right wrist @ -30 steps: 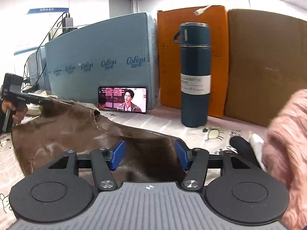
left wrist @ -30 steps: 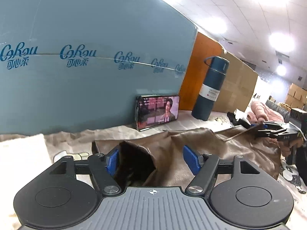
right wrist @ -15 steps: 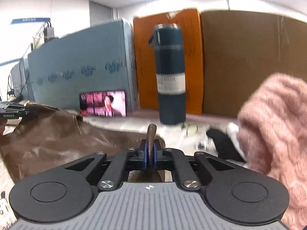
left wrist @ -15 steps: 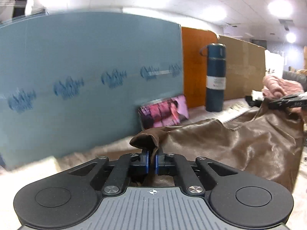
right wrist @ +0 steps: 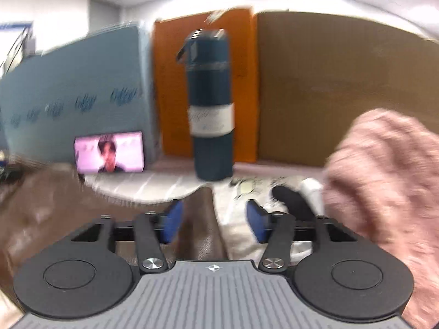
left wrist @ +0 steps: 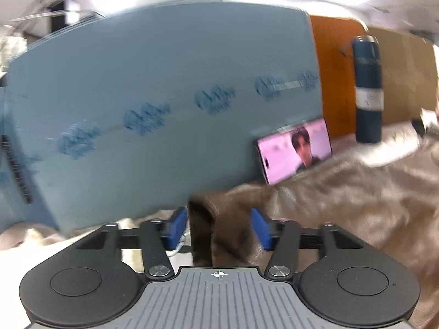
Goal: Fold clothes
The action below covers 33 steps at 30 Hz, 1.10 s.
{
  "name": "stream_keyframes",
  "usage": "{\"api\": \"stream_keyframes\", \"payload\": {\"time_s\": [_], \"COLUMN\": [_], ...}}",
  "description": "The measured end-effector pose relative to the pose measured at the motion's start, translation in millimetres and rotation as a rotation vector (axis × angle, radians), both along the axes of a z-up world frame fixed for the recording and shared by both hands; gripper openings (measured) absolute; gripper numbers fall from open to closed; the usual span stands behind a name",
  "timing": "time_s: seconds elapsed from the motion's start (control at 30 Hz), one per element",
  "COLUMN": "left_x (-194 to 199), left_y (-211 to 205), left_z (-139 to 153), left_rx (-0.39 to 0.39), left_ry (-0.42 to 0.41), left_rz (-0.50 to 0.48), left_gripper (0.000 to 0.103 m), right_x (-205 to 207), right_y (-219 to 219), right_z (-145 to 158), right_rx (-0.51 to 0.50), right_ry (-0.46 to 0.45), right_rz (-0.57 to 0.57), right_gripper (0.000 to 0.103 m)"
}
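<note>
My left gripper [left wrist: 219,229] has its jaws released, the blue pads [left wrist: 175,227] spread wide, and a raised fold of the brown garment [left wrist: 343,205] stands between them, nearer the left pad; whether it touches that pad I cannot tell through the blur. From there the garment runs right and away across the table, its far edge rising to the lower corner of the phone [left wrist: 295,150], which leans on the blue box [left wrist: 164,104]. Left of the fold I see pale covering and a thin white cable, so the open room on this side lies near and left. My right gripper [right wrist: 212,220] is also released, pads apart, with a narrow upright ridge of the garment [right wrist: 201,219] between them, closer to the left pad. The rest of the garment spreads left in that view, its far edge near the phone [right wrist: 109,155]. Beyond the pads the patterned cloth [right wrist: 153,186] lies bare up to the flask [right wrist: 210,104], which stands before the orange board [right wrist: 247,82] and the cardboard [right wrist: 343,87]. On the right a pink sweater [right wrist: 389,181] crowds close beside the gripper, with a black object [right wrist: 290,200] at its near-left edge.
</note>
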<state>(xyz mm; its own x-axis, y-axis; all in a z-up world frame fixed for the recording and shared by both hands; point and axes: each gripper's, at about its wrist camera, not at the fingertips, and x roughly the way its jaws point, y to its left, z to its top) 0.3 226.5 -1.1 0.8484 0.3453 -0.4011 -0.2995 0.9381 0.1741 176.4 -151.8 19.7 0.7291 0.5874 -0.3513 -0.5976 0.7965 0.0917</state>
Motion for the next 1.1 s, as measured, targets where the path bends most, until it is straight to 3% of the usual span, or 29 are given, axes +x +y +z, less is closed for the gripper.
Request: {"api": "stream_keyframes", "payload": {"time_s": [0.03, 0.07, 0.13, 0.27, 0.4, 0.5, 0.6, 0.7, 0.77, 0.8, 0.83, 0.9, 1.0, 1.1], "left_x": [-5.8, -15.5, -34.8, -63.6, -72.9, -75.7, -77.8, -75.4, -73.3, -72.2, -71.4, -72.2, -73.8, -74.5], "left_y": [-1.5, -4.1, -8.1, -24.7, -36.8, -36.7, -37.0, -37.9, -39.1, -40.6, -41.3, -39.9, -36.7, -37.3], "left_z": [6.1, 11.1, 19.1, 14.8, -1.6, -11.9, -19.5, -26.8, -31.2, -33.1, -34.5, -34.9, -34.9, -34.7], "left_rx": [-0.008, -0.033, -0.090, -0.167, -0.209, -0.249, -0.248, -0.245, -0.241, -0.233, -0.229, -0.237, -0.261, -0.262], "left_ry": [-0.013, -0.023, -0.036, -0.020, 0.008, 0.033, 0.056, 0.092, 0.116, 0.128, 0.135, 0.133, 0.128, 0.127], "left_rz": [0.021, 0.016, 0.005, -0.010, 0.000, 0.012, 0.028, 0.038, 0.041, 0.041, 0.041, 0.038, 0.034, 0.017], "left_gripper": [0.070, 0.078, 0.083, 0.086, 0.087, 0.087, 0.087, 0.087, 0.087, 0.087, 0.087, 0.088, 0.088, 0.087], "right_x": [-8.4, -16.5, -31.0, -62.1, -75.4, -76.5, -70.5, -65.5, -62.0, -59.3, -56.5, -52.9, -59.5, -75.4], "right_y": [-5.7, -11.7, -23.9, -53.1, -68.5, -64.0, -52.7, -37.0, -26.9, -22.3, -17.6, -13.0, -14.0, -25.1], "right_z": [4.0, 6.0, 6.3, -8.7, -26.8, -38.0, -46.2, -47.2, -49.0, -51.3, -53.7, -60.8, -56.1, -41.1], "right_rx": [0.034, 0.072, 0.140, 0.302, 0.440, 0.518, 0.562, 0.599, 0.612, 0.607, 0.603, 0.614, 0.641, 0.676], "right_ry": [-0.001, 0.015, 0.082, 0.325, 0.607, 0.731, 0.781, 0.722, 0.684, 0.677, 0.670, 0.674, 0.628, 0.565], "right_rz": [-0.033, -0.070, -0.145, -0.229, -0.223, -0.187, -0.181, -0.214, -0.249, -0.268, -0.287, -0.271, -0.219, -0.151], "right_gripper": [0.078, 0.082, 0.084, 0.086, 0.088, 0.088, 0.087, 0.087, 0.081, 0.067, 0.044, 0.019, 0.010, 0.007]}}
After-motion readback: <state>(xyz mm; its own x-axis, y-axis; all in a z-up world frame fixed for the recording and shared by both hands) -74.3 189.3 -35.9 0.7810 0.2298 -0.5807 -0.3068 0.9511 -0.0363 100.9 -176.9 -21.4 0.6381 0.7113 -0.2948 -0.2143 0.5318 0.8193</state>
